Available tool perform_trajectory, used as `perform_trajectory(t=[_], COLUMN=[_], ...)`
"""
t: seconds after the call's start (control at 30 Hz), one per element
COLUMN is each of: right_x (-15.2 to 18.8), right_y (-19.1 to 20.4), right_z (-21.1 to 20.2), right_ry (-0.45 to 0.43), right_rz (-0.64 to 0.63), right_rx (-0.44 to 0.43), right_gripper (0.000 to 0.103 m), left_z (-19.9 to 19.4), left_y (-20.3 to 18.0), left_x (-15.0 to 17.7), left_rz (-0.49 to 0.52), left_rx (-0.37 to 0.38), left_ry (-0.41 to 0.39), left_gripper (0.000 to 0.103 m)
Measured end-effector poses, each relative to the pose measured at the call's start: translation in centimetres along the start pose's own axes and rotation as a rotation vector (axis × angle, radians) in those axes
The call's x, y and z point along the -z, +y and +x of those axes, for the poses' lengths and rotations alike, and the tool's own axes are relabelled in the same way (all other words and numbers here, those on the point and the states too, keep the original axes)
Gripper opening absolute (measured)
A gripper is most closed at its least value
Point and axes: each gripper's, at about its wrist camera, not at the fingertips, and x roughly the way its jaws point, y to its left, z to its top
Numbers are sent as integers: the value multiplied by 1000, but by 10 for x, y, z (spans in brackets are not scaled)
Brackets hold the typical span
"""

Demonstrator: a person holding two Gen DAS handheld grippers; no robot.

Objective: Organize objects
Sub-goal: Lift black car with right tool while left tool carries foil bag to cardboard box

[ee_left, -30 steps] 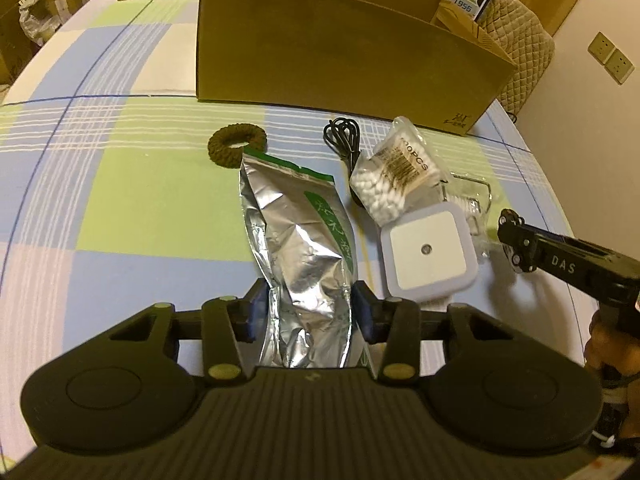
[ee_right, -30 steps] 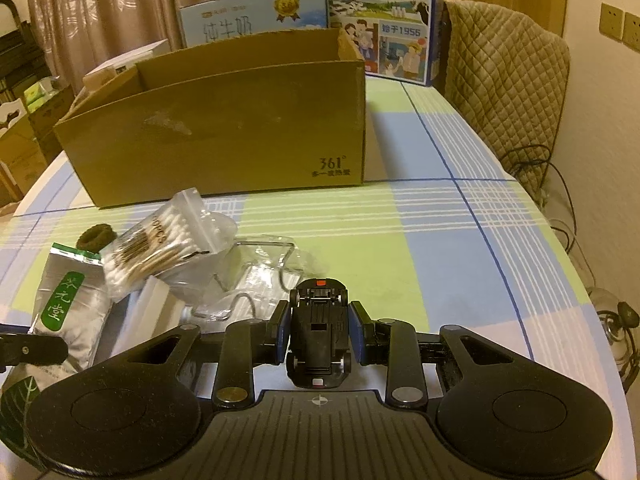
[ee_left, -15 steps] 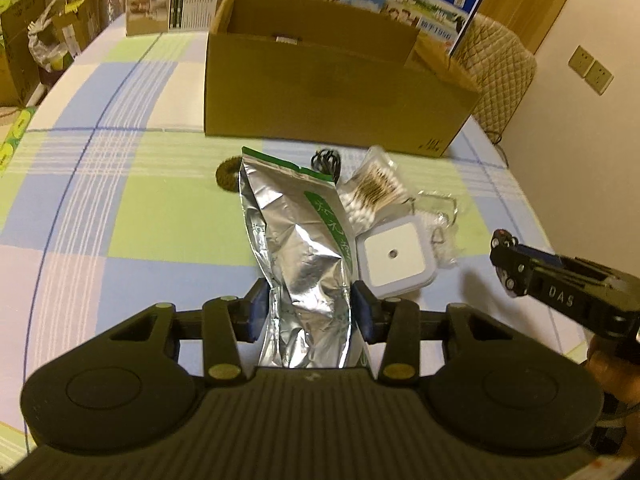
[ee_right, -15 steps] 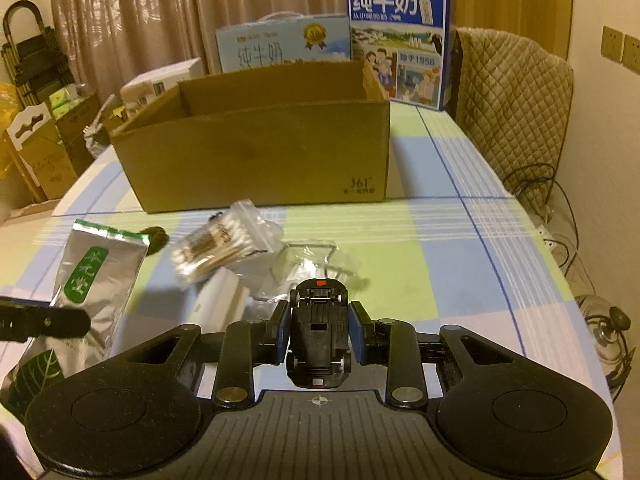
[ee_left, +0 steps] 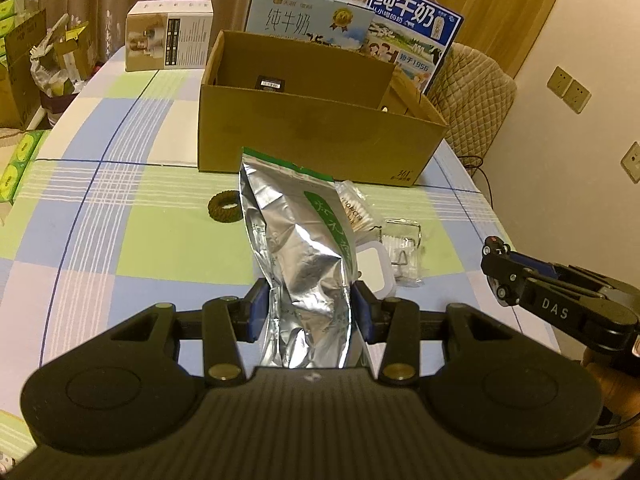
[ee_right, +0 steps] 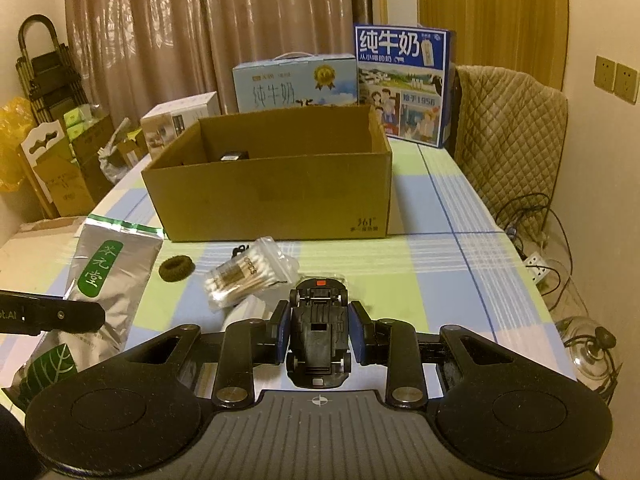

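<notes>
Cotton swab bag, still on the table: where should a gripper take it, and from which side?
Both grippers are full now. Once one is free, come from above at the swab bag, closing across the thick bundle of swabs in its middle, not the loose clear top flap. It lies flat and tilted beside the hair tie, so a top approach probably clears its neighbours.

Silver/green pouch [ee_left: 298, 248], blk toy car [ee_right: 319, 332]

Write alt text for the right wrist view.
The right gripper is shut on a black toy car above a checked tablecloth. Ahead stand an open cardboard box, a bag of cotton swabs and a silver foil pouch.
</notes>
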Motion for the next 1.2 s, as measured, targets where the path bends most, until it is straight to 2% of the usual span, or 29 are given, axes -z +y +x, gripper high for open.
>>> perform_trajectory(t=[0.7,0.93,1.2], right_x=[-9,-43,-105], right_y=[7,9,7], right_z=[-8,0,28], right_ry=[-6,-27,-49], right_rz=[-10,-31,-63], right_rx=[-19,-48,-69], right_gripper=[27,27,27], left_z=[-9,-7,11], left_y=[-3,-3,-1], left_x=[-9,-44,-110], left_rz=[1,3,16], left_rx=[15,36,51], left_ry=[-25,-62,-94], left_gripper=[38,38,38])
